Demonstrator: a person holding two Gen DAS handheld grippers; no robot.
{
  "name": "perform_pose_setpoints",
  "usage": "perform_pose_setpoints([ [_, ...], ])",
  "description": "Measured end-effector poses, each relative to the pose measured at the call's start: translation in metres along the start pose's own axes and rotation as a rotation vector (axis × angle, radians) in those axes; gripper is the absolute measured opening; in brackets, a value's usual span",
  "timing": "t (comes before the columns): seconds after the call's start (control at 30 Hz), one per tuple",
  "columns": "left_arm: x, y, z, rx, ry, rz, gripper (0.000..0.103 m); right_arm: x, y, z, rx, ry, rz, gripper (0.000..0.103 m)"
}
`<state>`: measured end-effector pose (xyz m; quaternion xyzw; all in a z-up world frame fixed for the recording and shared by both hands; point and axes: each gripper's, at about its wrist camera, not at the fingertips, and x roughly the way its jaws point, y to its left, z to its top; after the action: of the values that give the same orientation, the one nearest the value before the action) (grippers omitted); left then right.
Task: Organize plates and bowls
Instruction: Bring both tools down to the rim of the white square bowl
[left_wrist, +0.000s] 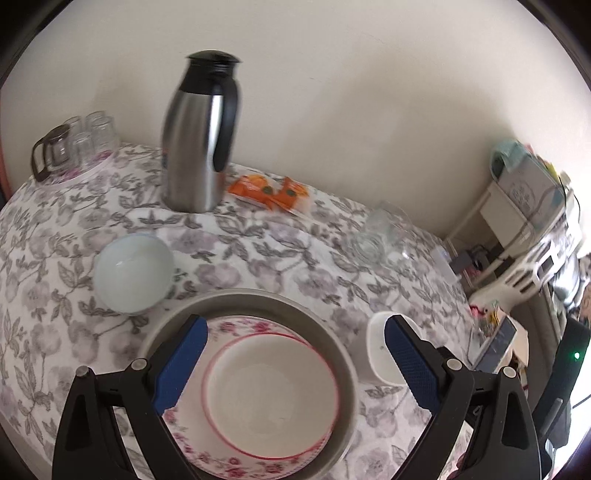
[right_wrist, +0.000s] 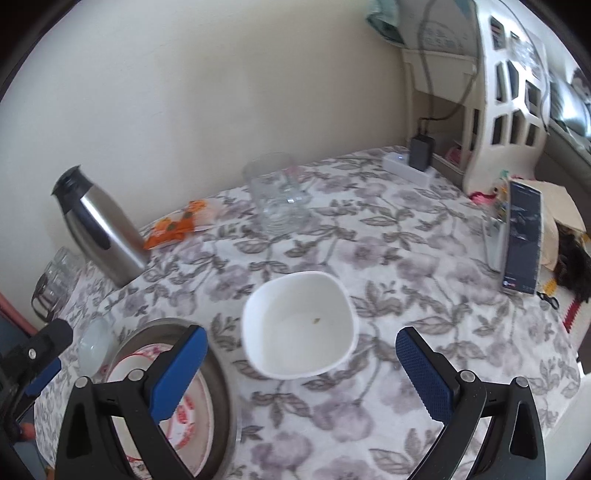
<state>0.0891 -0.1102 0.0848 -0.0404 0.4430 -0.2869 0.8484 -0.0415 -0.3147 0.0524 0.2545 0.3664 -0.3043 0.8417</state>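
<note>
A grey plate holds a floral plate with a red-rimmed bowl stacked on it. My left gripper is open and empty just above this stack. A pale blue bowl sits to its left and a white squarish bowl to its right. My right gripper is open and empty, hovering over the white squarish bowl. The stack shows at lower left in the right wrist view, with the pale blue bowl and the left gripper's finger beside it.
A steel thermos stands at the back, an orange packet beside it. Glasses and a small glass pot sit far left. A glass jug stands mid-table. A power strip, a phone and a white shelf are at the right.
</note>
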Motion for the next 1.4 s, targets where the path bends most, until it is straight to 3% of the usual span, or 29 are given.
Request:
perform_pose_setpoints([
  [0.23,0.016,-0.051,-0.013,0.104,0.005,0.033,0.097,0.004,-0.033,0.006,0.011,0.003,-0.042,0.103],
  [0.57,0.052,-0.077,-0.021,0.121,0.058,0.031,0.096,0.023,-0.053,0.007,0.003,0.028,-0.059,0.103],
  [0.93,0.093,-0.085,-0.026,0.132,0.120,0.025,0.064,0.067,-0.060,0.002,0.028,0.095,-0.016,0.085],
  [1.27,0.121,-0.092,-0.039,0.141,0.184,0.005,0.064,0.099,-0.056,-0.012,0.016,0.179,0.019,0.074],
  [1.4,0.126,-0.095,-0.042,0.156,0.195,0.016,0.056,0.105,-0.058,-0.016,0.021,0.201,0.026,0.067],
])
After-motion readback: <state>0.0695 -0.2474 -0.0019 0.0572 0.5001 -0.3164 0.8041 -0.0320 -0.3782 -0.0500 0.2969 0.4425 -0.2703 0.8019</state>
